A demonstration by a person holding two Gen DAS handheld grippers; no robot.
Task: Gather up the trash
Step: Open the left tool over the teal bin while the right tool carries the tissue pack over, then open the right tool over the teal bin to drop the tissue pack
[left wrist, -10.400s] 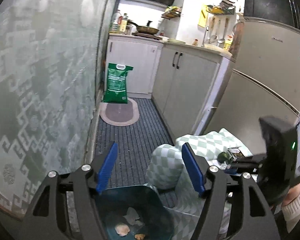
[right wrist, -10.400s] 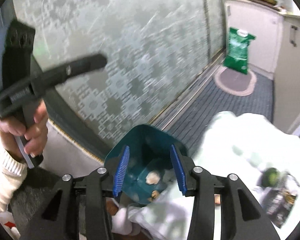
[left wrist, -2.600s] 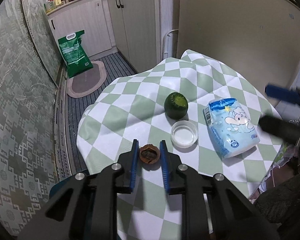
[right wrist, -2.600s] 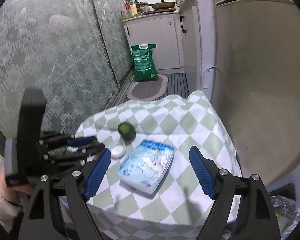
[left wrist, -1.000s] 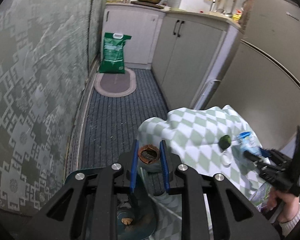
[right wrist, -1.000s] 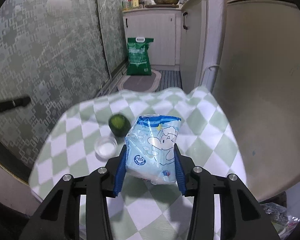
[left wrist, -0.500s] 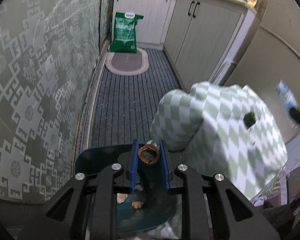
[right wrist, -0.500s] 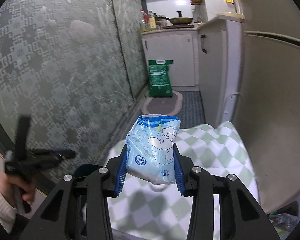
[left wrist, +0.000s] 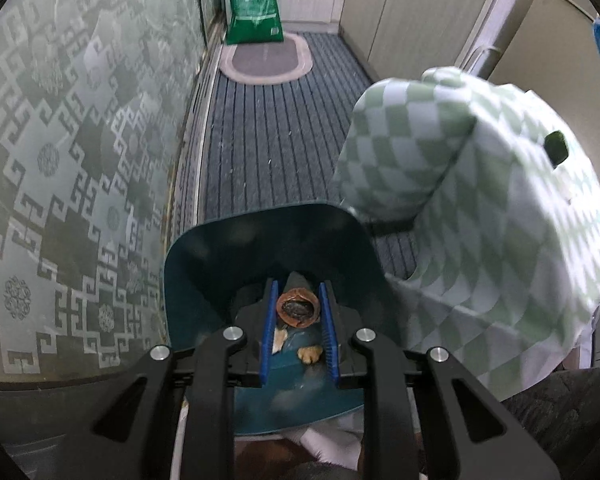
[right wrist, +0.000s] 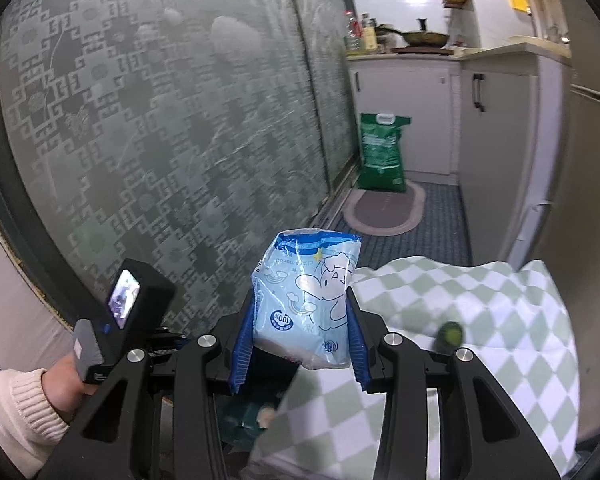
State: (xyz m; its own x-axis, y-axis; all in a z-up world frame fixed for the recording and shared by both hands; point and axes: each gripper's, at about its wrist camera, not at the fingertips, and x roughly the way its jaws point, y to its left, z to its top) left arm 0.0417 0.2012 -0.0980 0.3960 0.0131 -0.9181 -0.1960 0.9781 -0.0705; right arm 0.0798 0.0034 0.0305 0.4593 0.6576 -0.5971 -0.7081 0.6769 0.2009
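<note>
Now the left gripper (left wrist: 298,312) pinches a nutshell (left wrist: 298,309) over the bin (left wrist: 204,256), ready to drop; the right gripper (right wrist: 300,340) clamps a blue packet (right wrist: 306,304), bound there too.

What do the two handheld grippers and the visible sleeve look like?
Both the left gripper and right gripper have matte black angular linkage arms with silver pivot bolts and ribbed blue finger pads. The left unit's black body carries a small lit screen. A cream ribbed knit cuff covers the wrist.
</note>
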